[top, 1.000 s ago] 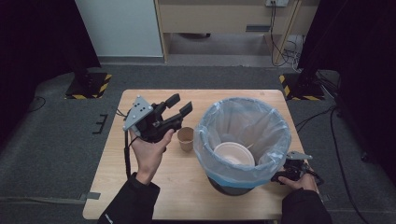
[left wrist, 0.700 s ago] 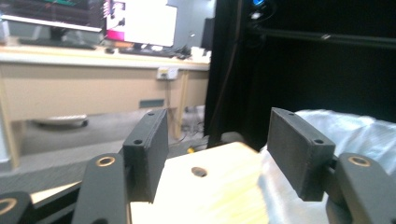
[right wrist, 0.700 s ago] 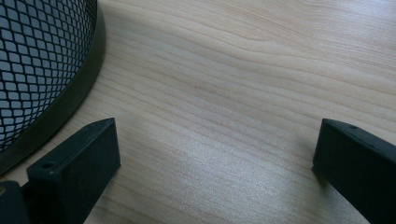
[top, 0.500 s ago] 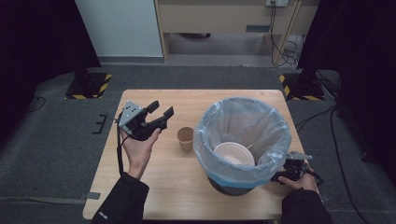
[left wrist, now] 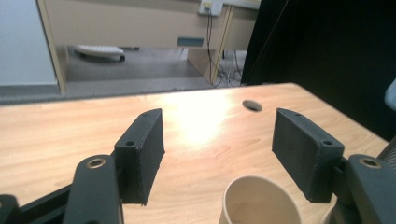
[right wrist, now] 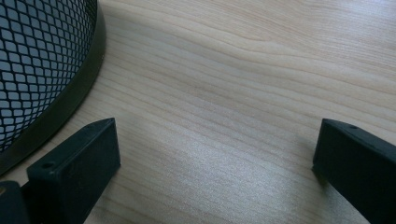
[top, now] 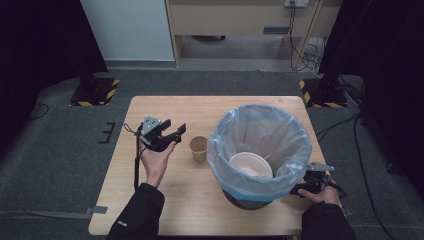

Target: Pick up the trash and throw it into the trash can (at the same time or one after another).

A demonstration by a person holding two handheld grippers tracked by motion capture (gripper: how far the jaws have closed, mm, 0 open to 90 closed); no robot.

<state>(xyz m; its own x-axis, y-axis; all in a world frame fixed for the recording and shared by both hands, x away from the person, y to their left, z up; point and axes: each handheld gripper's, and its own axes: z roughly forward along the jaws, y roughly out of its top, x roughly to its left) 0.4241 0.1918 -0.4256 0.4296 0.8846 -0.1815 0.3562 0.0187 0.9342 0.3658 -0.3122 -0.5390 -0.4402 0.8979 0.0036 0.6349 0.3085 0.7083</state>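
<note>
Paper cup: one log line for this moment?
left gripper: open, nearing paper cup | right gripper: open beside bin | cup upright

Your pale wooden bench [top: 165,200] has a smooth, faintly glossy grain. The small tan paper cup [top: 198,148] looks matt. The black wire-mesh metal bin [right wrist: 32,70] wears a thin, glossy, crinkled blue plastic liner [top: 260,131]. Your left claw's [left wrist: 217,154] matt black pads [left wrist: 306,149] look finely rough.

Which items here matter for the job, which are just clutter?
In play:
paper cup
left gripper, open beside the cup
lined mesh bin
paper bowl in the bin

Bystanders:
right gripper, open by the bin base
floor cables
</note>
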